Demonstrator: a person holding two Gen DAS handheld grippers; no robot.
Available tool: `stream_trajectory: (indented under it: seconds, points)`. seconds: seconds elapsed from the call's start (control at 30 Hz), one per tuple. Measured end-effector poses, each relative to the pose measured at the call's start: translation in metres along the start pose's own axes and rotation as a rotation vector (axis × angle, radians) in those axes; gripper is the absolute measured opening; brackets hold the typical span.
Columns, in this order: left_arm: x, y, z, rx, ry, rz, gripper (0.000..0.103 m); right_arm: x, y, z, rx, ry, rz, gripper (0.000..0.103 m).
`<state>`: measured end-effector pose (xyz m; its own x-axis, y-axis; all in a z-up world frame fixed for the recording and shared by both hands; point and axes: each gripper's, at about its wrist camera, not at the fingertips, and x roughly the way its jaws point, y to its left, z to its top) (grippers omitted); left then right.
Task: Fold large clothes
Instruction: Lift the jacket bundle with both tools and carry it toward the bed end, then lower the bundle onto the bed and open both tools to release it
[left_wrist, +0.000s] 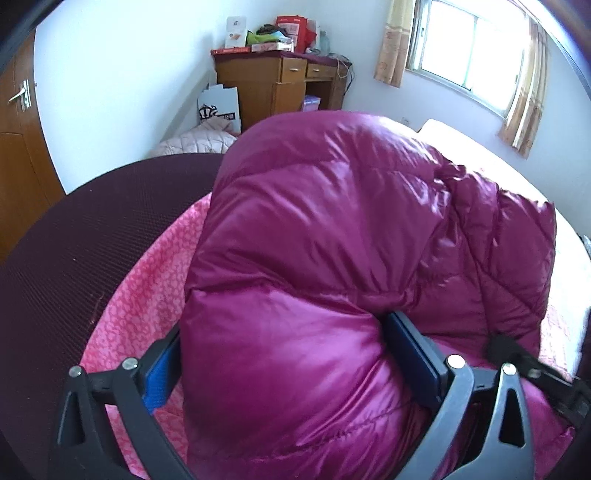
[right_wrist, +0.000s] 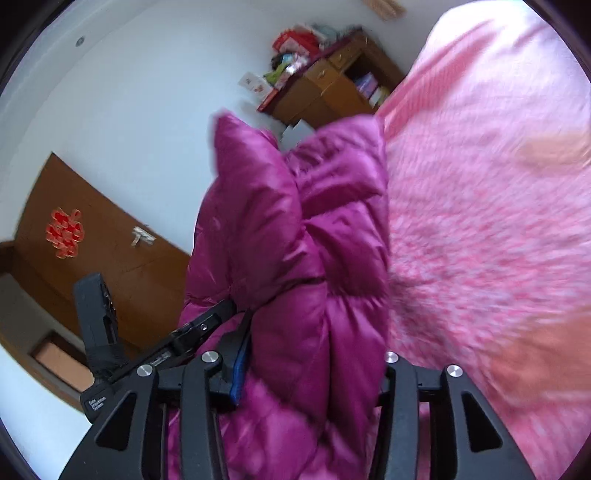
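Two grippers straddle the magenta puffer jacket (left_wrist: 332, 240) bunched near the bed's (left_wrist: 74, 240) edge: left gripper (left_wrist: 284, 365) fingers spread wide around a fold, right gripper (right_wrist: 310, 365) clenched on padding (picture blurred), so folding looks midway.

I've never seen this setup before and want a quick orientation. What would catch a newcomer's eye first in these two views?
First, the shiny magenta quilted down jacket bulging up in the middle of both views, its puffy fabric sitting between the pads of the left claw and of the right claw. Under it lies the pink patterned bedspread, filling the right of the right wrist view. Behind, against the white wall, stands a cluttered brown wooden desk.
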<state>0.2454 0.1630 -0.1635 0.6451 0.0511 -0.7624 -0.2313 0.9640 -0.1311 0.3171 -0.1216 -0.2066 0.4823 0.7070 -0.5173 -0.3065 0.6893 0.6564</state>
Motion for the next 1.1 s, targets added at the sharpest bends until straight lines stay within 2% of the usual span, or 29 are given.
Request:
stream_trajectory:
  seconds: [0.1,0.17,0.2,0.27,0.33,0.4,0.5,0.57,0.67,0.77,0.93,1.1]
  points:
    - [0.002,0.004,0.002,-0.006,0.002,0.004,0.103,-0.032,0.035,-0.005,-0.171,-0.121,-0.18,0.045]
    - [0.003,0.005,0.002,-0.005,0.003,0.01,0.103,-0.042,0.057,-0.004,-0.278,-0.15,-0.256,0.026]
    - [0.004,0.004,0.003,-0.002,0.002,0.017,0.103,-0.044,0.067,-0.001,-0.317,-0.162,-0.279,0.02]
    - [0.005,0.001,0.004,0.008,-0.002,0.033,0.103,-0.05,0.084,0.004,-0.361,-0.212,-0.297,0.02]
    - [0.006,-0.01,0.004,0.018,-0.004,0.051,0.103,-0.044,0.1,0.017,-0.391,-0.207,-0.268,0.02]
    - [0.007,-0.016,0.003,0.035,-0.01,0.075,0.103,-0.041,0.11,0.023,-0.418,-0.211,-0.282,0.02]
    - [0.006,-0.019,0.002,0.051,-0.021,0.095,0.103,-0.038,0.118,0.029,-0.422,-0.197,-0.244,0.02]
    - [0.007,-0.018,0.003,0.047,-0.019,0.092,0.103,-0.019,0.113,0.034,-0.403,-0.117,-0.259,0.02]
    - [0.005,-0.019,0.001,0.06,-0.024,0.101,0.103,0.006,0.085,0.035,-0.32,-0.039,-0.303,0.02]
    - [0.005,-0.027,-0.001,0.085,-0.043,0.129,0.103,0.018,0.057,0.029,-0.238,0.012,-0.307,0.02]
    - [0.011,-0.03,0.002,0.097,-0.034,0.126,0.103,0.029,0.028,0.017,-0.186,-0.029,-0.275,0.018]
    - [0.011,-0.029,0.003,0.101,-0.029,0.13,0.103,0.031,0.036,0.008,-0.228,-0.038,-0.334,0.018]
